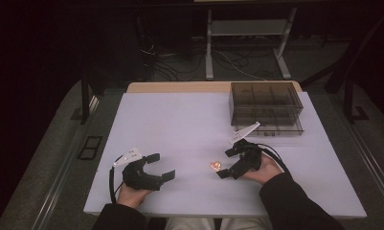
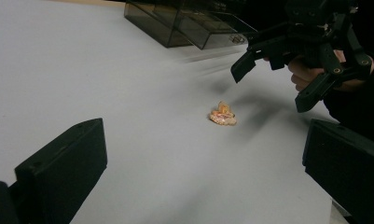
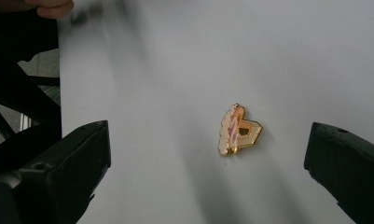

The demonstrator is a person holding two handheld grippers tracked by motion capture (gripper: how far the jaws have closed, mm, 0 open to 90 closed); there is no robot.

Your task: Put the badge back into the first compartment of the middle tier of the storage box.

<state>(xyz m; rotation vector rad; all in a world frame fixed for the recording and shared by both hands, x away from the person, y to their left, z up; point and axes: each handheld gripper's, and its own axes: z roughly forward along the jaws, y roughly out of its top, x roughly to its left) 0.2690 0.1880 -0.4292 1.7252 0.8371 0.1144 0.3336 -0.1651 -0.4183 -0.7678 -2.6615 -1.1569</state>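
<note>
On matte white table [image 1: 180,124], glossy gold-rimmed pin [image 3: 238,129]

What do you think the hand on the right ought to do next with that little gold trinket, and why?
Probably lower the right gripper a little further and shut it on the gold pin. Its jaws are open and the pin lies flat on the white table between them, untouched. The left gripper is open too, but farther off.

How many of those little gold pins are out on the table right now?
1: the gold pin lies on the white table between the open jaws of the right gripper. The dark drawer box may hide more.
</note>
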